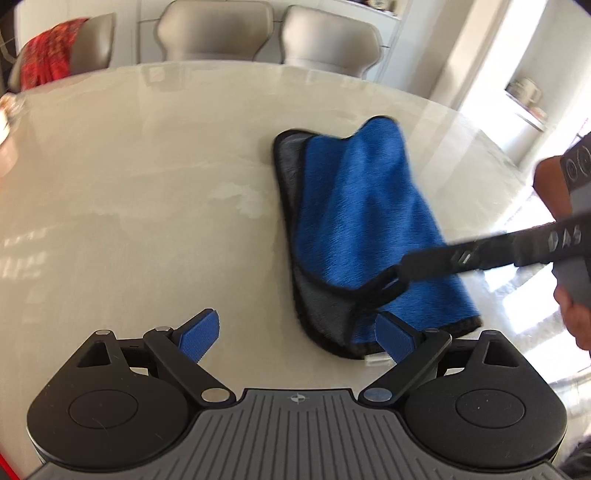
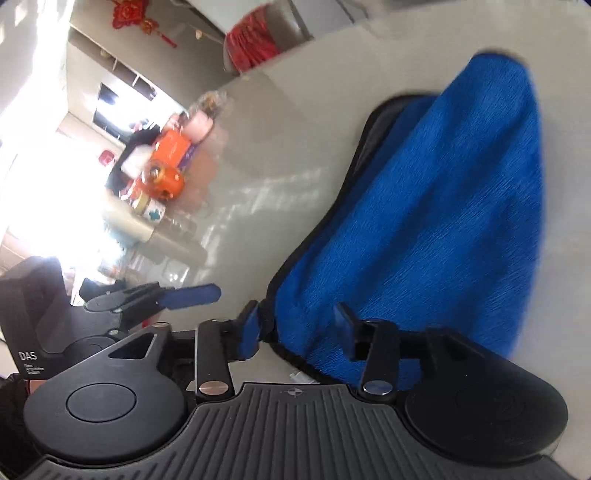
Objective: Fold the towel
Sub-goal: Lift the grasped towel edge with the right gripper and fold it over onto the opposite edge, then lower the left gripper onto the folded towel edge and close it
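Note:
A blue towel [image 1: 365, 221] with a grey underside and black hem lies folded lengthwise on the beige table [image 1: 147, 184]. My left gripper [image 1: 297, 338] hovers open at the towel's near end, its right finger over the near corner and its left finger over bare table. My right gripper [image 1: 391, 284] reaches in from the right, its tip at a raised hem edge near that same end. In the right wrist view the towel [image 2: 443, 221] fills the right half. The right gripper [image 2: 297, 330] stands part open there, with the towel's hem corner between its fingers [image 2: 249, 332].
Three padded chairs [image 1: 218, 33] stand behind the table's far edge, one draped with a red cloth [image 1: 48, 59]. Orange boxes and cups [image 2: 162, 166] crowd one end of the table. A hand [image 1: 576, 317] holds the right gripper at the right.

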{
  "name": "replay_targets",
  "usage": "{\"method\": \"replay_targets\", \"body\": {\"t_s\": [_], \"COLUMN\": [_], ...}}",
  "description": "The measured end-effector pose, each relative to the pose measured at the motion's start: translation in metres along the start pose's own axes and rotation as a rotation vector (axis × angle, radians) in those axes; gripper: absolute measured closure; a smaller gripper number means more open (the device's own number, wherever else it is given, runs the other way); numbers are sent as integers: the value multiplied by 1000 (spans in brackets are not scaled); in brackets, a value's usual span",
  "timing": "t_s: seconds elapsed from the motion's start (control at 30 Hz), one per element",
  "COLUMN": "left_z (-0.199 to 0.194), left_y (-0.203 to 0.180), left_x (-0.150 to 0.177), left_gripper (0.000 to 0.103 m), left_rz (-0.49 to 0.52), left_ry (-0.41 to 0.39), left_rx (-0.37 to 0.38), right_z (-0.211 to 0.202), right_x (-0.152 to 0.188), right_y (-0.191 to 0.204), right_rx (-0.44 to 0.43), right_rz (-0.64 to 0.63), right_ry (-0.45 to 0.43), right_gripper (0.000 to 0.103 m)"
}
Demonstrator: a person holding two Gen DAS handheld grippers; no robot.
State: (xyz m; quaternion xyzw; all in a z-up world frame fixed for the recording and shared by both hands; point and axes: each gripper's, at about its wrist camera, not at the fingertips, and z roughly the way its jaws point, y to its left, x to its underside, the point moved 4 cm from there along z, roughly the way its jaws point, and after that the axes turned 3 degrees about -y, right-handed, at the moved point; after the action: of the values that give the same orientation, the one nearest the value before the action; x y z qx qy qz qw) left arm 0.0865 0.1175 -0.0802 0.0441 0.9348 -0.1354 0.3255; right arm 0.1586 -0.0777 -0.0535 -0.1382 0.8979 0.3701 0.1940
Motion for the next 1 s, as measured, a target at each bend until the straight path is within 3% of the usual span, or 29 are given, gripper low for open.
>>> {"method": "replay_targets", "body": {"t_s": [0.1,0.17,0.23,0.37,0.53,0.63,0.73,0.77,0.8,0.87,1.0], "left_z": [-4,0,8,21,32,33,35,36,38,41,46], "left_y": [-7,-16,-25,-36,-42,-38,-37,-37,-37,-38,-38], "left_x": [-5,-7,-6,-2,-1,-3,-3,-3,-3,-2,-2], "left_gripper": [8,8,8,8,8,8,8,9,9,8,9], "left_rz": [23,35,44,49,44,31,10,6,4,0,-11], "left_ry": [-13,-16,-3,32,47,44,42,44,45,57,75], "left_rx": [33,57,74,94,105,95,88,86,85,85,87], "right_z": [-21,-33,-36,-32,-7,-11,-21,-22,-22,-23,-22], "right_x": [-10,-17,-21,-25,-14,0,22,26,30,39,46], "right_y": [-26,-58,-76,-101,-82,-73,-60,-56,-52,-41,-36], "right_rx": [95,234,278,294,274,285,311,319,326,332,353], "right_rz": [12,48,69,127,77,43,-10,-29,-49,-133,-209], "right_ry": [-56,-89,-107,-115,-46,-14,27,26,24,36,57], "right_gripper": [47,47,47,47,47,49,55,62,77,89,94]}}
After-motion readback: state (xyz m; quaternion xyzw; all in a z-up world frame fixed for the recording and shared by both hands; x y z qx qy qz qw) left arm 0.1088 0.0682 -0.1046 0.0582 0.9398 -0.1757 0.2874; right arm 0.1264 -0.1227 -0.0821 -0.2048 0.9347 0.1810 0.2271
